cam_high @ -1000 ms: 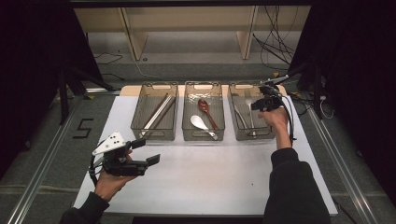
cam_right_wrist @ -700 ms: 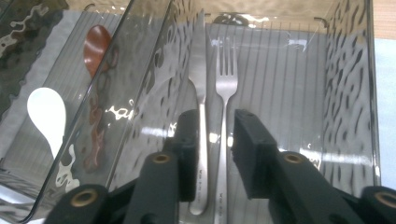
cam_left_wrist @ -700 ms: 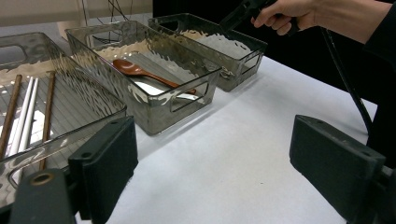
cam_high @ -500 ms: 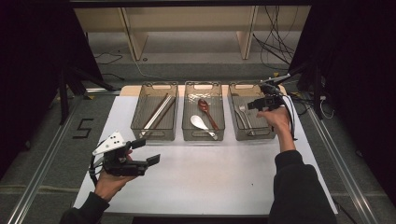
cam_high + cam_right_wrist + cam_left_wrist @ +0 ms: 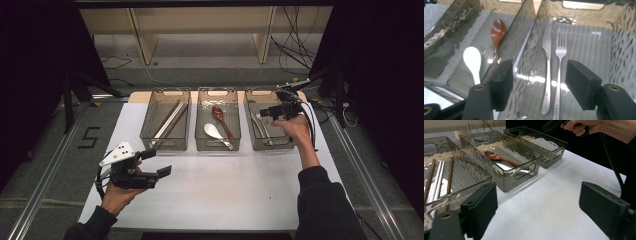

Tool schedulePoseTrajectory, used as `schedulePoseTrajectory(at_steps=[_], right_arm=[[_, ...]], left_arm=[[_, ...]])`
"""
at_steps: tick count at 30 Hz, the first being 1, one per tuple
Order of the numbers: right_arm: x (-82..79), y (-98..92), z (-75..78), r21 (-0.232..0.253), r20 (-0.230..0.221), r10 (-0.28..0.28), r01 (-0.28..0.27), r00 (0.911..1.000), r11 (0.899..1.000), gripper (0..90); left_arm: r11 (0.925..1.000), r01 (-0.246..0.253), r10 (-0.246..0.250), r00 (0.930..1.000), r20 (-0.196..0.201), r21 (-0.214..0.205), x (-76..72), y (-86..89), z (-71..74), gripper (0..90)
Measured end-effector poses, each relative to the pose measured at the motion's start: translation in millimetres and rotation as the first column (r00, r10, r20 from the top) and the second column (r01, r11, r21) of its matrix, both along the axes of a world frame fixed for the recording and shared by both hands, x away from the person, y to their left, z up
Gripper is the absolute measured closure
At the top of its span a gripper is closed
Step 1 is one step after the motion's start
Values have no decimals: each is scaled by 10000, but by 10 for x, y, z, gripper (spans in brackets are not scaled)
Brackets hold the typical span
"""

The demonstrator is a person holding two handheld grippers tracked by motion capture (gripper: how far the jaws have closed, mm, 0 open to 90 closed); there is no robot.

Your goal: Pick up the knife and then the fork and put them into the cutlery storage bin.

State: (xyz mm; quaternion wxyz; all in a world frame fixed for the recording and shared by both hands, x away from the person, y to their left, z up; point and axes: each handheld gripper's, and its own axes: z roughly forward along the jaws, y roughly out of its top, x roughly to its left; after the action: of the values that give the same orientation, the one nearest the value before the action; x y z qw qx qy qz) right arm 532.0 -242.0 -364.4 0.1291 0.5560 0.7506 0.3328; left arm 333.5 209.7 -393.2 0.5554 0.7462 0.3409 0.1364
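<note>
Three smoky clear bins stand in a row at the back of the white table (image 5: 225,195). Over the right bin (image 5: 270,146) my right gripper (image 5: 265,113) (image 5: 539,75) hangs open. Its jaws have just been opening, and nothing is between them. Below it a metal knife (image 5: 547,45) and a fork (image 5: 560,53) lie side by side on the bin's floor. My left gripper (image 5: 160,162) (image 5: 537,202) is open and empty, low over the table's front left.
The middle bin (image 5: 217,147) holds a brown wooden spoon (image 5: 497,30) and a white spoon (image 5: 472,60). Chopsticks (image 5: 167,122) lie in the left bin (image 5: 162,147). Cables trail off the table's right edge. Shelving stands behind the table.
The right gripper's jaws have spread apart over the right bin, and that hand has shifted only slightly. The left hand has stayed where it was.
</note>
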Motion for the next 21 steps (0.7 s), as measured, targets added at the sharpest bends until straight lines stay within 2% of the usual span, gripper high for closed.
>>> schedulePoseTrajectory(at_steps=[11,18,21], right_arm=[[-173,125,57,125,572,696,-704,9959,9974,332],[-317,219,77,124,1065,1084,-1103,9884,9938,324],[-386,252,75,292,1220,1255,-1300,9846,9911,318]], left_arm=[[10000,31,-30,10000,-51,31,2,-6,-5,145],[9999,74,-74,9999,-82,98,5,-10,-10,145],[9999,85,-85,9999,-68,97,4,-11,-9,145]])
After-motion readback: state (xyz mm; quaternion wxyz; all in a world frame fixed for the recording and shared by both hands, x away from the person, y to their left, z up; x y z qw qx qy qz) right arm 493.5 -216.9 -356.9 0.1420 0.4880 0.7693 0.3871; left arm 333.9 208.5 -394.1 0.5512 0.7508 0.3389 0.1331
